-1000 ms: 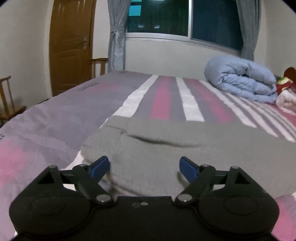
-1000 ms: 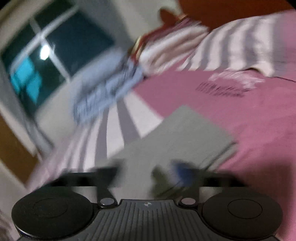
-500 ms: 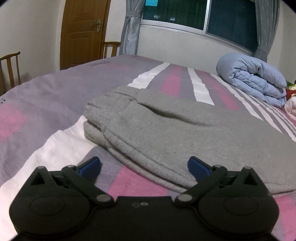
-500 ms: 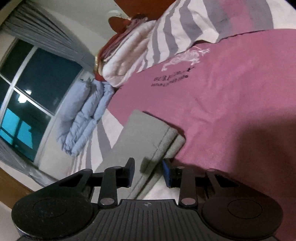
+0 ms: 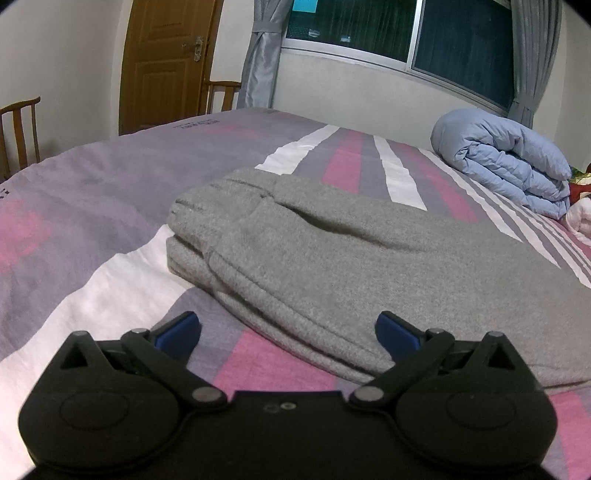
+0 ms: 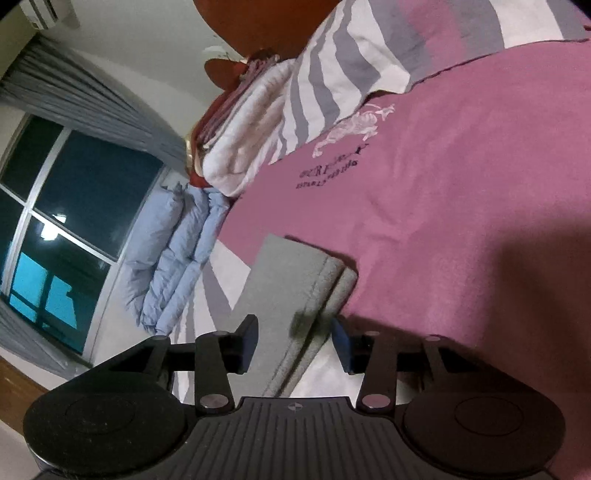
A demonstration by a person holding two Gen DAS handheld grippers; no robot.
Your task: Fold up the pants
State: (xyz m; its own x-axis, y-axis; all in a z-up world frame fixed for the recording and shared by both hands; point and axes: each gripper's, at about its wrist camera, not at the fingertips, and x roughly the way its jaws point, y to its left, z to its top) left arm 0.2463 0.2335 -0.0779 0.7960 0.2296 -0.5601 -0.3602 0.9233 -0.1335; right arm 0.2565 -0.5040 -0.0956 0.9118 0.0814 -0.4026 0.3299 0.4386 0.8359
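On the bed (image 5: 92, 206), across its pink, grey and white striped cover, the grey sweatpants (image 5: 369, 258) lie folded into a flat stack of layers. Their rounded end lies toward the door (image 5: 166, 62) side, and the near long edge runs just ahead of the left tongs (image 5: 288, 332). Those tongs stand spread as wide as they go, with nothing between the blue pads; the right pad overlaps the cloth's near edge, but whether it touches I cannot tell. Bare cover lies open left of the stack, out to the bed's edge, where wooden chairs (image 5: 22, 129) stand by the wall. Beyond the stack a rolled pale blue duvet (image 5: 506, 162) lies well apart under the window (image 5: 399, 33).

In the right wrist view, the right tongs (image 6: 293, 341) straddle the stack's other end (image 6: 291, 291), whose layered edges run between the fingers. They stand partly spread, with a clear gap to the cloth on each side, so they pinch nothing. Plain pink cover lies free to the right of that corner.

Against a second ago, the left tongs have widened and the pants lie sharp and settled rather than smeared. The right view has rolled, and its jaws, after narrowing, have just been opening again around the cloth.
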